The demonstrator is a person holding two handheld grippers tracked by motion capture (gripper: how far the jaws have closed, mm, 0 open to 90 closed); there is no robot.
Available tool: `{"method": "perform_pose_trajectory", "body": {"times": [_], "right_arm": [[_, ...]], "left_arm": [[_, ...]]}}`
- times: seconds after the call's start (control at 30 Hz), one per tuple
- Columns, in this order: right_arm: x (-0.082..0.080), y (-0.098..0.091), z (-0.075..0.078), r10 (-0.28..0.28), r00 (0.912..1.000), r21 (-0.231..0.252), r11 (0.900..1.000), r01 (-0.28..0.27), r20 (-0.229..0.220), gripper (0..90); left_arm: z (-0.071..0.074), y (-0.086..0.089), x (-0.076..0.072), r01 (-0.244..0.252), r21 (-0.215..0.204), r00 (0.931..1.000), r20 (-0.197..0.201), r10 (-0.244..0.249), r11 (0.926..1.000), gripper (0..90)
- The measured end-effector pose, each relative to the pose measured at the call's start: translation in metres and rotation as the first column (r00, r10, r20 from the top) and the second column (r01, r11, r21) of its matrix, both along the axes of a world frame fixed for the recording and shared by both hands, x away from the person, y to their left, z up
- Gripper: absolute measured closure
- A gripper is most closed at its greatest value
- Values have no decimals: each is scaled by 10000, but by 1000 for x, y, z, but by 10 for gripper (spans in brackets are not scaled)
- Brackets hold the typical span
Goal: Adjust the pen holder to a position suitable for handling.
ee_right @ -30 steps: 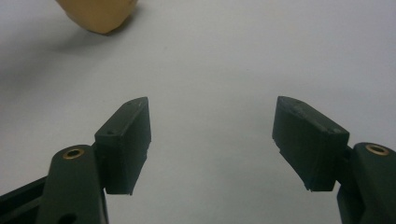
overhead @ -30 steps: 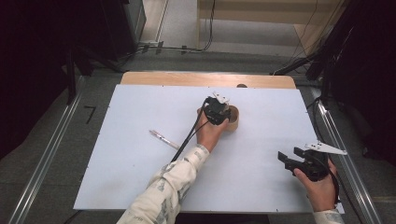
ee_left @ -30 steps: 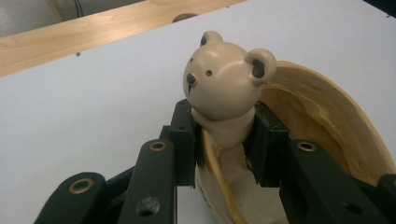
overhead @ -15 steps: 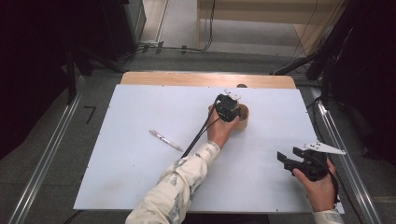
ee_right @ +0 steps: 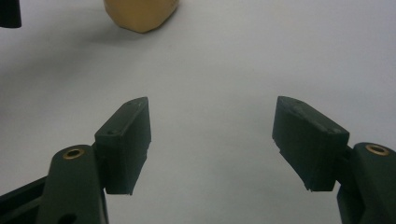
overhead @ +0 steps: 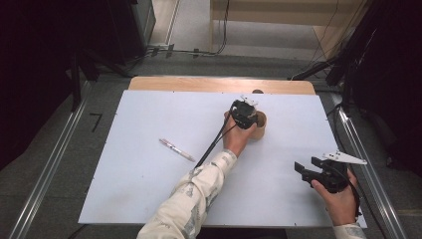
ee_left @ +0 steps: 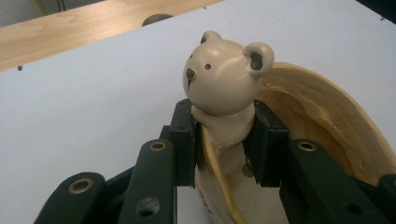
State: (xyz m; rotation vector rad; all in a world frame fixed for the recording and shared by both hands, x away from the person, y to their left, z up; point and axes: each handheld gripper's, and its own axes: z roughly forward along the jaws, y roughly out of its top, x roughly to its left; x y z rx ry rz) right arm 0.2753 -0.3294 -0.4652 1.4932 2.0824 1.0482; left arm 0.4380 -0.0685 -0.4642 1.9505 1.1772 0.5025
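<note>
Left gripper (ee_left: 224, 135) is pinching the bear figurine (ee_left: 226, 84) at its neck over the wooden cup (overhead: 258, 125), upper center of frame; right gripper (ee_right: 212, 140) is sitting spread wide, lower right.

The left gripper (ee_left: 223, 135) is clamping the neck of a beige bear figure (ee_left: 226, 81), its jaws straddling the rim of a wooden bowl (ee_left: 322, 126) just behind.
</note>
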Motion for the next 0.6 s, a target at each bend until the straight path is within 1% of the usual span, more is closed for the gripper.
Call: {"method": "perform_pose_trajectory", "body": {"times": [0.07, 0.1, 0.13, 0.23, 0.3, 0.37, 0.4, 0.43, 0.5, 0.53, 0.6], "right_arm": [[0, 0, 0, -13, 10000, -3, 10000, 13, -6, 268], [0, 0, 0, -3, 10000, -5, 10000, 3, -2, 268], [0, 0, 0, -3, 10000, -5, 10000, 3, -2, 268], [0, -1, 0, -2, 10000, -23, 10000, 2, -1, 268], [0, -1, 0, -21, 10000, -29, 10000, 21, 11, 268], [0, -2, 0, -57, 10000, -15, 10000, 57, 13, 268], [0, -3, 0, -95, 9999, -8, 10000, 95, 36, 268], [0, -3, 0, -95, 9999, -8, 10000, 95, 36, 268], [0, -4, 0, -105, 9999, -22, 9999, 105, 43, 267], [0, -3, 0, -121, 9999, -31, 9999, 121, 28, 268], [0, -2, 0, -102, 9999, -38, 9999, 102, 33, 268]], "left_arm": [[-1, -1, 0, 54, -96, 10000, 20, -54, 9999, 663], [-2, -2, 0, 53, -162, 10000, 26, -53, 9999, 612], [-2, -3, -1, 25, -150, 10000, 64, -24, 9999, 612], [-1, -2, -1, 19, -239, 9999, 137, -15, 9997, 524], [2, -1, -3, 50, -186, 9998, 196, -46, 9998, 514], [5, 0, -7, 55, -224, 9997, 257, -49, 9997, 484], [7, 1, -9, 107, -261, 9996, 272, -100, 9996, 453], [8, 2, -12, 131, -337, 9995, 280, -122, 9993, 453], [12, 4, -17, 179, -329, 9995, 275, -169, 9993, 401], [14, 6, -20, 189, -315, 9995, 269, -180, 9993, 370], [17, 10, -24, 198, -411, 9997, 172, -191, 9990, 347]]}}
